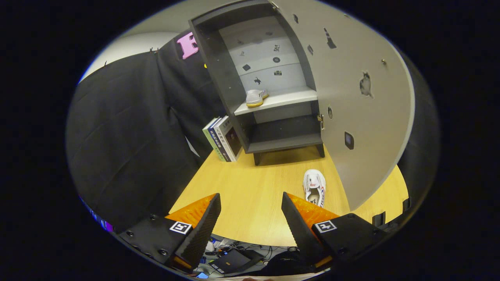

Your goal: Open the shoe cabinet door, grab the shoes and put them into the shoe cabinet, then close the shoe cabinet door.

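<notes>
Light wooden table, black cloth wall on the left, pale room wall behind. Shoe cabinet at the far end: dark grey frame, paler back panel and shelf, door swung wide open to the right. One white shoe with yellow sole on the upper shelf. Second white shoe on the table (toe toward the cabinet), near the door's lower edge, just beyond the right finger. Books upright beside the cabinet's left. Gripper spread wide, holding nothing.

Recording booth, not home: black cloth wall, small shoe cabinet on wooden tabletop
</notes>
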